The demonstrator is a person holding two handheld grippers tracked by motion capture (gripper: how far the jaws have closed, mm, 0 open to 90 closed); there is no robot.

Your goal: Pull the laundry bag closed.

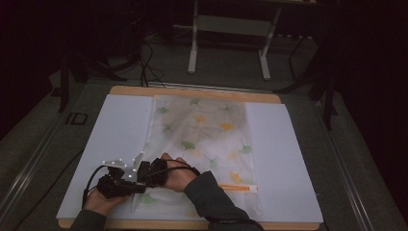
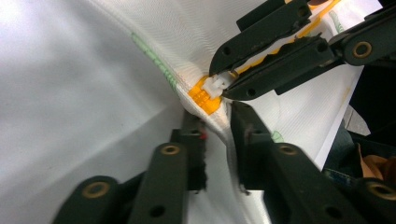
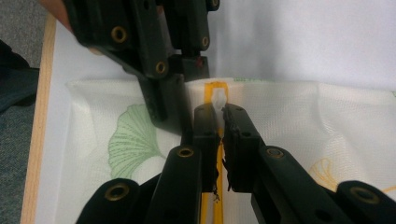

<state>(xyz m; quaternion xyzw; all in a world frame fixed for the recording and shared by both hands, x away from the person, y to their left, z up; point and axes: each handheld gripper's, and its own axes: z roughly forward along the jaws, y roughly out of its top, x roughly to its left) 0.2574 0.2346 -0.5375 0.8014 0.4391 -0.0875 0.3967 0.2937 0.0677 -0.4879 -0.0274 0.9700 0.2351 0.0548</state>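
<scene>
We are working on a white mesh pouch (image 1: 202, 139) that is lying flat on a pale sheet (image 1: 120, 139) covering the worktop (image 1: 192, 91), in the centre of the high view. The pouch is made of fine woven fabric, semi-transparent, and printed with green and orange ginkgo-leaf motifs. An orange zipper (image 1: 238, 187) is running along its near edge, at the lower centre of the high view.

In the lower left of the high view we are holding both grippers close together at the pouch's near-left corner, with the right forearm crossing over the fabric.

In the right gripper view, the right gripper (image 3: 219, 109) is clenching its fingers on the white zipper pull (image 3: 218, 99), which is sitting on the orange zipper track at the centre of the frame. The same grip is showing in the upper right of the left gripper view, where the white pull is standing beside an orange end stop (image 2: 203, 95).

In the left gripper view, the left gripper (image 2: 217, 123) is pinching a raised fold of the pouch fabric between its fingers, just beside the zipper end at the centre of the frame. The fabric is puckering and creasing around this grip.
</scene>
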